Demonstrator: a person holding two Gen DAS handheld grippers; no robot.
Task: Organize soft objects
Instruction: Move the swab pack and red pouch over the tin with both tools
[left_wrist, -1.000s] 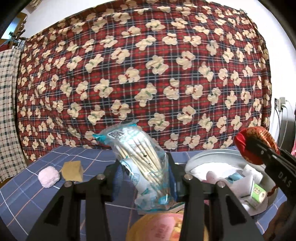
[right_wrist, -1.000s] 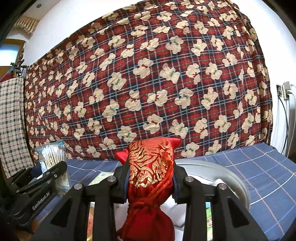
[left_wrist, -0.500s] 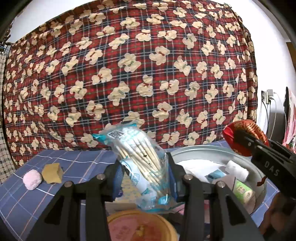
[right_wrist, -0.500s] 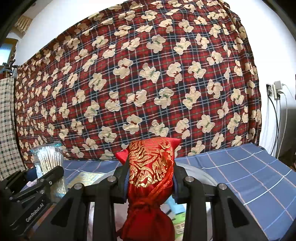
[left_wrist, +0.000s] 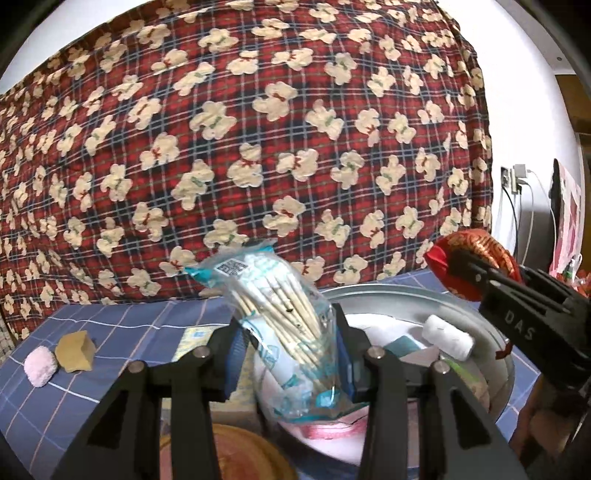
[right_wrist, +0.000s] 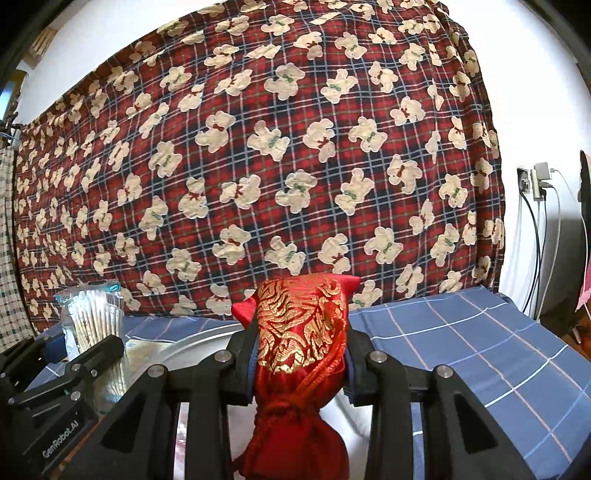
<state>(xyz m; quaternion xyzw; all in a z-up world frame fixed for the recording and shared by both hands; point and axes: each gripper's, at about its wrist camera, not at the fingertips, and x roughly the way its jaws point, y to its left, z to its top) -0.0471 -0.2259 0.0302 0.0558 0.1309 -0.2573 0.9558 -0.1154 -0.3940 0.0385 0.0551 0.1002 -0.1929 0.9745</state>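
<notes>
My left gripper (left_wrist: 286, 332) is shut on a clear bag of cotton swabs (left_wrist: 273, 295) and holds it upright above the near rim of a round metal tray (left_wrist: 388, 295). My right gripper (right_wrist: 301, 347) is shut on a red and gold satin pouch (right_wrist: 303, 332), held above the tray (right_wrist: 192, 343). The pouch also shows in the left wrist view (left_wrist: 469, 262), at the right, and the swab bag in the right wrist view (right_wrist: 92, 317), at the left. The tray holds a white roll (left_wrist: 447, 338) and several small packs.
A pink pom-pom (left_wrist: 40, 367) and a tan sponge cube (left_wrist: 75, 350) lie on the blue checked cloth (left_wrist: 110, 332) at the left. A round tan lid (left_wrist: 236, 458) sits below my left gripper. A red plaid bear cloth (left_wrist: 258, 147) hangs behind. A wall socket with cables (right_wrist: 535, 184) is at the right.
Both grippers have swung to the right with their loads still held. The tray now sits more to the middle of the left wrist view, and the pom-pom and sponge have slid left.
</notes>
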